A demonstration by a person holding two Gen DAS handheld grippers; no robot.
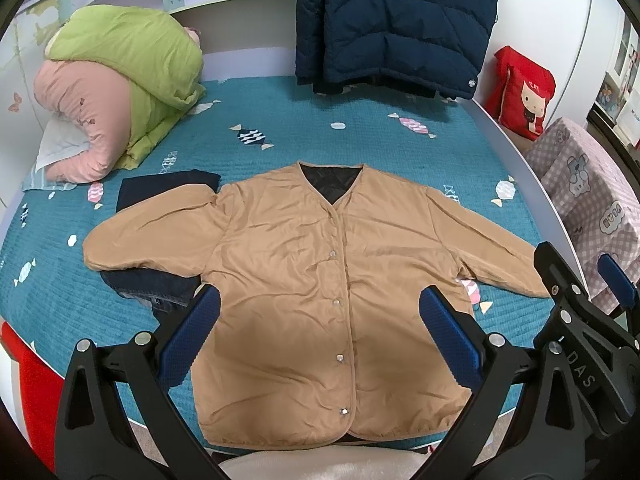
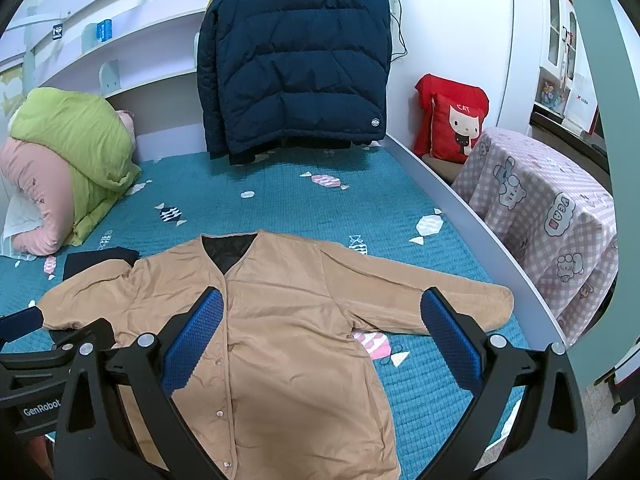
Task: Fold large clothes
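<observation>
- Your left gripper (image 1: 320, 308) and right gripper (image 2: 322, 308) hover spread wide, gripping nothing.
- The tan jacket (image 1: 320, 280) lies flat, buttoned; its hem reaches the bed (image 1: 360, 128) near edge.
- One sleeve overlaps dark clothing (image 1: 160, 284).

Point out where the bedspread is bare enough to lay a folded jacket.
Free: the teal bedspread between the tan jacket collar and the hanging navy puffer coat. The strip beside the right sleeve is narrow. Crowded: rolled bedding far left, dark folded clothes under the left sleeve.
</observation>
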